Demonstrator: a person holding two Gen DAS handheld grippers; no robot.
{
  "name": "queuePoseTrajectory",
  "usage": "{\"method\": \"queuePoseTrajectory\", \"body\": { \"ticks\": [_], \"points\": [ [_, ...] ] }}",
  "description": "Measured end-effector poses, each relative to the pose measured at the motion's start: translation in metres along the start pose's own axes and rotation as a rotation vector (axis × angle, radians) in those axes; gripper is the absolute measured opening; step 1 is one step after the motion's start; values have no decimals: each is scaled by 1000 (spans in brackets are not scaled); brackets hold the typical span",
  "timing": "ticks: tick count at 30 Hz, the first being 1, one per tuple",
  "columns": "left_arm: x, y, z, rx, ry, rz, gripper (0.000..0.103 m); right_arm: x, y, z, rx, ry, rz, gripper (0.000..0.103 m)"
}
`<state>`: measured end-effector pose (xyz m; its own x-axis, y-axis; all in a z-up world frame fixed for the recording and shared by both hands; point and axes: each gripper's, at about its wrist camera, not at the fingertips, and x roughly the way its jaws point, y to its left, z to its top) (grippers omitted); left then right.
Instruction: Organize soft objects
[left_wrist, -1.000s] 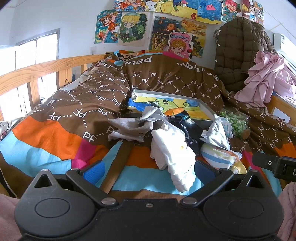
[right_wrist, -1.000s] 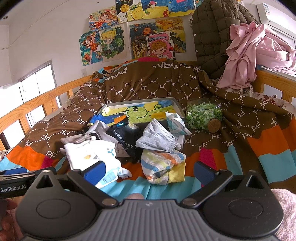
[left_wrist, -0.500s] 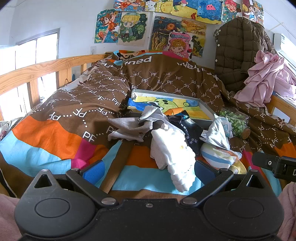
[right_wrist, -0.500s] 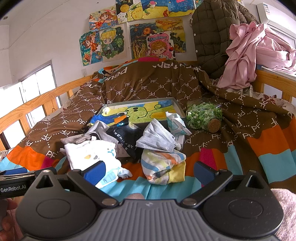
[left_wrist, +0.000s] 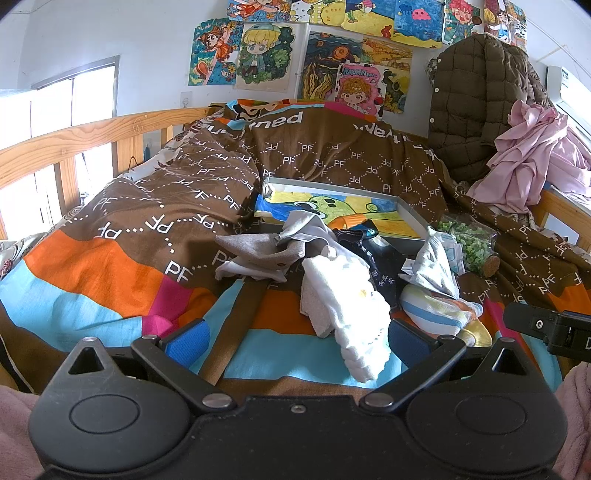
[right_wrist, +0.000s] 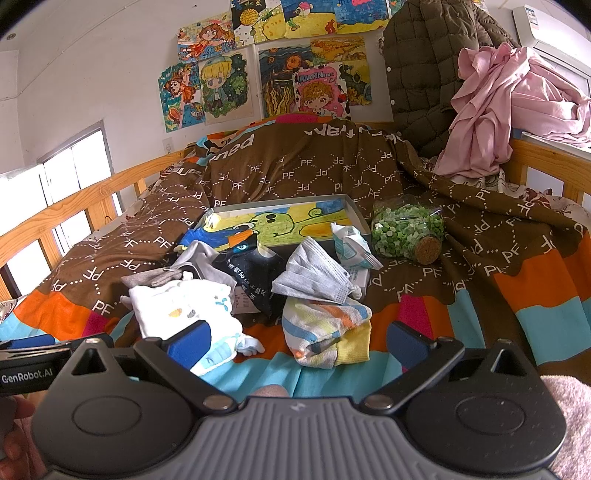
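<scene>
Nearest each camera, both grippers hover above the quilt (left_wrist: 92, 280) with jaws spread wide and nothing between them: left gripper (left_wrist: 297, 338), right gripper (right_wrist: 297, 339). Just beyond lies the pile of soft objects. A white garment (left_wrist: 347, 302) lies crumpled in front, touching a striped cloth (right_wrist: 325, 328) on its right. Behind these sit a grey cloth (left_wrist: 266, 251), a black pouch (right_wrist: 255, 284) and a grey face mask (right_wrist: 314, 280), all overlapping. A tissue pack (right_wrist: 351, 245) rests against the mask. Farther back lies a shallow box (right_wrist: 354, 218) with a cartoon drawing inside, partly covered by the pile. To the right, a corked jar (right_wrist: 406, 232) lies on its side. Pink clothing (right_wrist: 498, 110) and a brown jacket (left_wrist: 476, 107) hang at the far end.
</scene>
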<state>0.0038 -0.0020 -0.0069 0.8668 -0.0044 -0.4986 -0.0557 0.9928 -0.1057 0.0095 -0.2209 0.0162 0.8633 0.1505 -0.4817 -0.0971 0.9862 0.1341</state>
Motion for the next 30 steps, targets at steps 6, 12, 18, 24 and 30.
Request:
{"method": "queuePoseTrajectory", "body": {
  "ticks": [6,12,18,24,30],
  "points": [
    [0,0,0,-1,0,0,102,0,0,0,0,0,0,103],
    [0,0,0,0,1,0,102,0,-1,0,0,0,1,103],
    [0,0,0,0,1,0,102,1,-1,0,1,0,1,103],
    [0,0,0,0,1,0,102,1,-2,0,4,3,2,103],
    [1,0,0,1,2,0,102,1,0,0,2,6,3,103]
  ]
}}
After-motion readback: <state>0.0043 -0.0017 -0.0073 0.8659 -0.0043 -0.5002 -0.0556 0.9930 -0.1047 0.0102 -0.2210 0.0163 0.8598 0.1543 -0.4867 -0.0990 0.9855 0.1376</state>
